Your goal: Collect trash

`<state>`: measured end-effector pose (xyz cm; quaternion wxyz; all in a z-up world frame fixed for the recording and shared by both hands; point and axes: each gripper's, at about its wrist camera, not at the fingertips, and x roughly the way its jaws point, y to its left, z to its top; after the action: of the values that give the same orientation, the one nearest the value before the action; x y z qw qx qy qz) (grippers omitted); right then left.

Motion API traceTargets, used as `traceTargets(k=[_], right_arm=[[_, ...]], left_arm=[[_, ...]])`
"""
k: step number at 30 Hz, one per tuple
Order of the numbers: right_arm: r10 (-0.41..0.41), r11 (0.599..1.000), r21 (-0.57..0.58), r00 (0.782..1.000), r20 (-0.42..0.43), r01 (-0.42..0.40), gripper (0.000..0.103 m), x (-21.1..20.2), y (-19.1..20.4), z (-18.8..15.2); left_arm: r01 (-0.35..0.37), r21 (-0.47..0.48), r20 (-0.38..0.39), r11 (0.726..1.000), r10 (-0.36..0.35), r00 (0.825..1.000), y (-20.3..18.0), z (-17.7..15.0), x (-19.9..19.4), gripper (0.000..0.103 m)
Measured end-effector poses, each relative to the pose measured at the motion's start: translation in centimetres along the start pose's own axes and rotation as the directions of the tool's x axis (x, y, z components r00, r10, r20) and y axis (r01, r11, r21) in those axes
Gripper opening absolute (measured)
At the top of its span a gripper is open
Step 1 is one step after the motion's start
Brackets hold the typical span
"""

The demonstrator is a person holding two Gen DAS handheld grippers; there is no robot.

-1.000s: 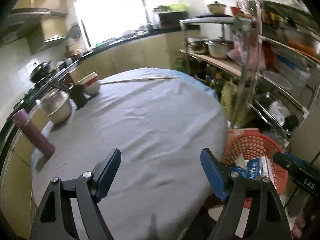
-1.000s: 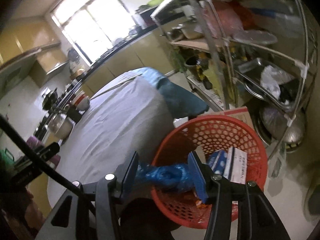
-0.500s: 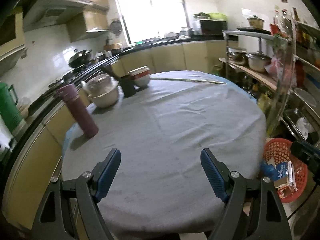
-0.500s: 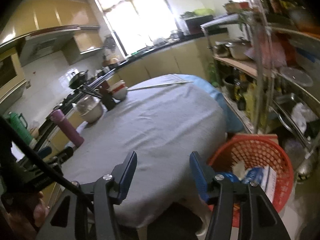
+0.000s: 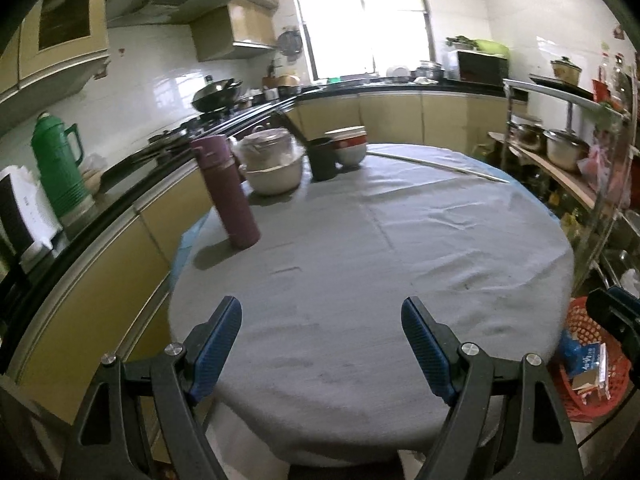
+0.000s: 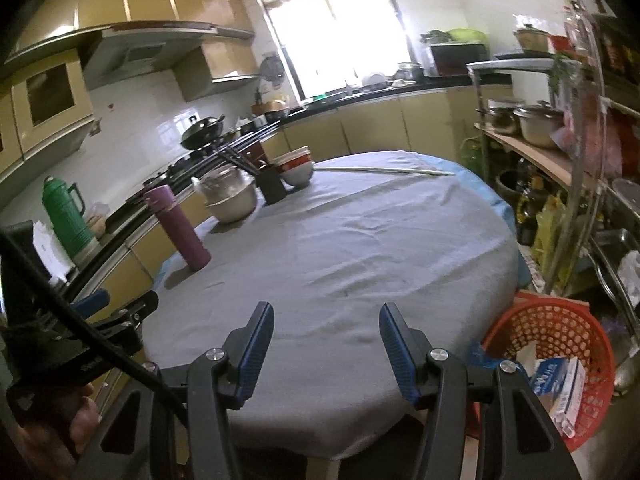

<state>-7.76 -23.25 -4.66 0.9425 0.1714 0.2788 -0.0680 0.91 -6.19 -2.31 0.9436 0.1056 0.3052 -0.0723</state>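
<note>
A red mesh basket [image 6: 560, 332] stands on the floor right of the round table; it also shows in the left wrist view [image 5: 580, 320]. Inside lie a blue-and-white carton [image 6: 556, 376] and a crumpled blue plastic bag [image 6: 478, 354]. My right gripper [image 6: 326, 350] is open and empty above the table's near edge, left of the basket. My left gripper [image 5: 322, 344] is open and empty over the table's near edge. The grey tablecloth [image 5: 380, 248] shows no trash on it.
A purple flask [image 5: 226, 192], a covered bowl [image 5: 272, 160], a dark cup [image 5: 322, 158] and stacked bowls [image 5: 348, 146] stand at the table's far left. A long stick [image 5: 436, 164] lies at the back. A metal rack [image 6: 580, 152] stands right; counters run along the left.
The right gripper let go of the blue bag into the basket and rose back over the table. Both grippers have pulled back and levelled out.
</note>
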Motion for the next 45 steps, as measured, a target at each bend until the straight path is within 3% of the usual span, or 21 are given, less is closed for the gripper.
traceTargets(k=[6,16,22,45], right_arm=[[0.023,0.999,-0.041,1.0,-0.003,-0.023,0.059,0.1,3.1,-0.6],[0.022,0.997,-0.079,1.0,-0.002,-0.023,0.062,-1.5,6.5,-2.3],[0.027,0.995,-0.095,0.999,0.045,-0.023,0.063,-2.7,7.5,-2.1],[0.022,0.989,-0.145,0.999,0.045,-0.015,0.063,-2.6,8.3,-3.0]], left_arm=[[-0.028,-0.069,0.0,0.997,0.028,1.0,3.1,-0.3,-0.9,0.083],[-0.011,-0.135,0.043,0.991,0.017,0.999,6.4,-0.9,-3.8,0.083],[-0.025,-0.117,0.068,0.993,0.033,0.997,6.4,-0.7,-4.3,0.083],[-0.022,-0.12,0.086,0.993,0.032,0.996,6.6,-1.0,-4.5,0.083]])
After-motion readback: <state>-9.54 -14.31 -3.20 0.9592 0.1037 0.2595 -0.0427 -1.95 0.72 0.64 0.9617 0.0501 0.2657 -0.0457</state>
